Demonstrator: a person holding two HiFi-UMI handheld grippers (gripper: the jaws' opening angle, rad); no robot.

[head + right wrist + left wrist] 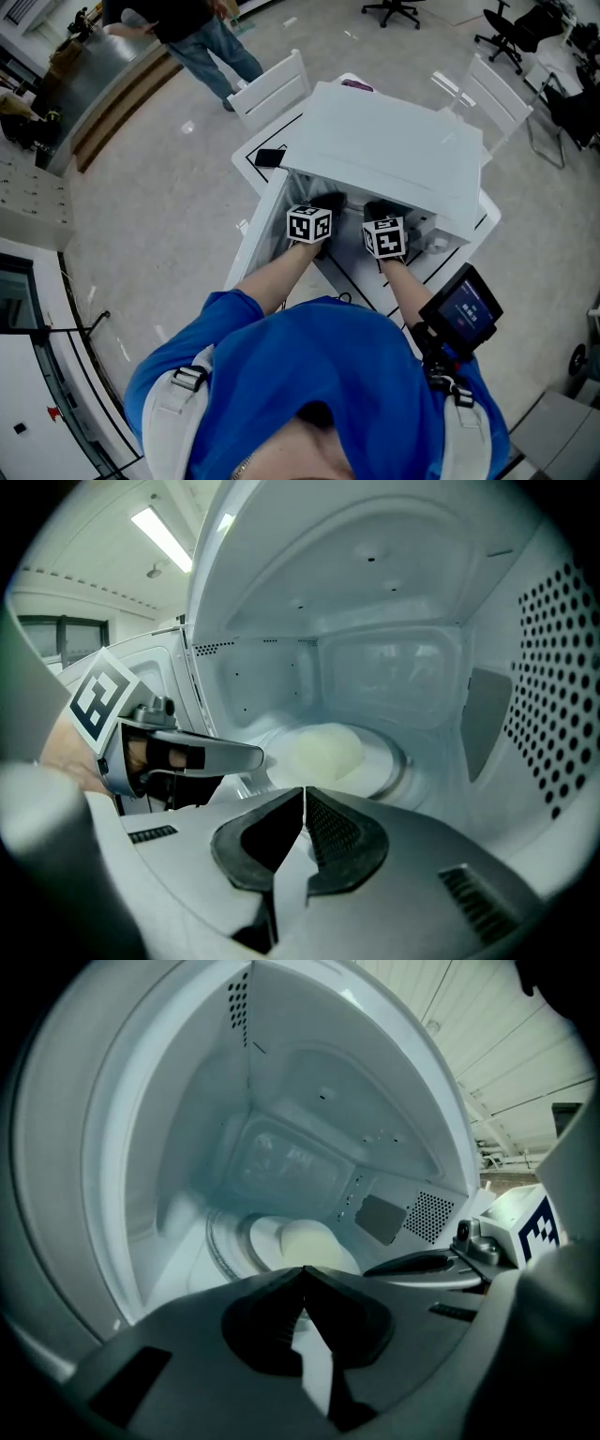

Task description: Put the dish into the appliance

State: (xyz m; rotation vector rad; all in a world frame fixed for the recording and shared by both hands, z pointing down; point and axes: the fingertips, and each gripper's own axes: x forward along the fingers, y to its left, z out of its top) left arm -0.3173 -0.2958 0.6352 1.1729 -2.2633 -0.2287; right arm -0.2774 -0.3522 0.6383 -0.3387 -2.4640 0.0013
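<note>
- One white appliance [394, 155] stands open, with one pale dish [323, 752] lying inside on its floor.
- Two grippers reach into it, the left gripper [303, 1274] and the right gripper [303, 794], each with jaws pressed together on nothing.
- Two white chairs [272, 89] stand behind.

Pale, perhaps tiled floor [159, 216]; white chairs [272, 92]

The appliance [412, 621] is smooth, glossy white inside, like painted metal, with a perforated side wall; the dish [323, 752] looks pale and smooth; the fingers [339, 841] carry matt, ribbed black rubber set in matt grey plastic.
</note>
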